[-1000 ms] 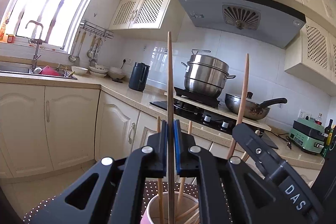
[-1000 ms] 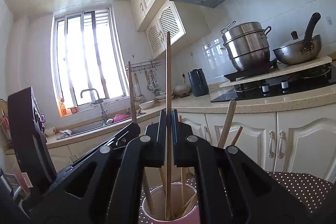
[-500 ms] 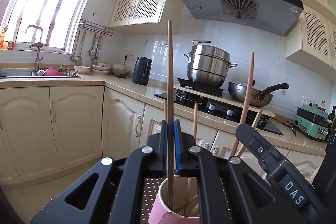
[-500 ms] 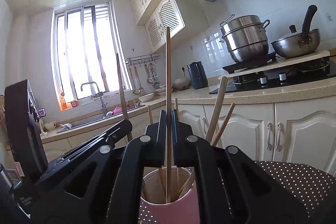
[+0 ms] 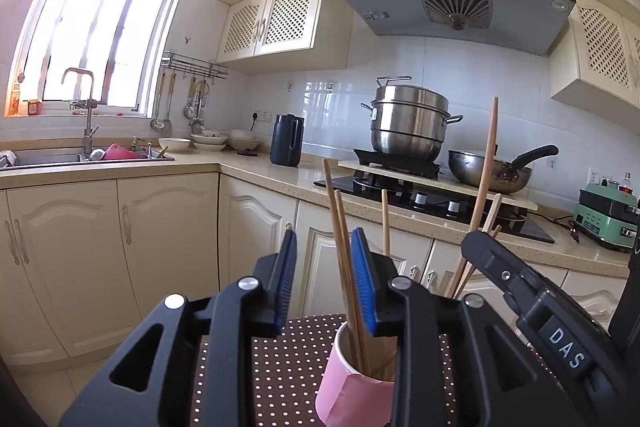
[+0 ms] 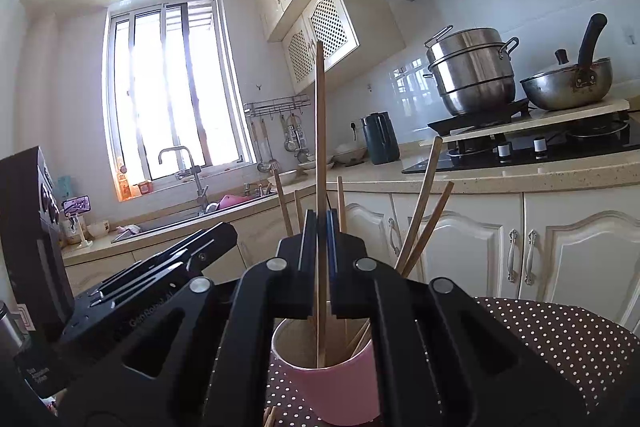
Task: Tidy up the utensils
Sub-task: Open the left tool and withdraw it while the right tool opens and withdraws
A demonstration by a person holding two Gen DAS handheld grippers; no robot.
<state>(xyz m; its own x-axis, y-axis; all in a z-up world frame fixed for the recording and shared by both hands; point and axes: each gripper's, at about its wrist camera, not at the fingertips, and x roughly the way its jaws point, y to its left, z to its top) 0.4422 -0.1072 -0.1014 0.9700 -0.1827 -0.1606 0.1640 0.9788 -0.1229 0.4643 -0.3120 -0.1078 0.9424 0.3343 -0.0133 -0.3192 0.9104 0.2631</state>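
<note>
**Pink cup, wooden chopsticks, one claw open and one clamped**

Pink and paper-lined, the cup [image 5: 352, 387] sits low in the centre of the left wrist view on a brown polka-dot cloth [image 5: 280, 367]. Several wooden chopsticks [image 5: 344, 259] stand in it, leaning in different directions. The left gripper [image 5: 324, 283] has its blue-padded jaws spread apart, with two of the chopsticks rising through the gap, apparently untouched.

In the right wrist view the right gripper [image 6: 320, 259] is clamped on a single chopstick [image 6: 320, 131], held nearly upright at frame centre, its lower end inside the cup [image 6: 332, 387]. A steel steamer pot [image 6: 472, 71] and a wok [image 6: 568, 83] sit on the stove at the upper right.
</note>
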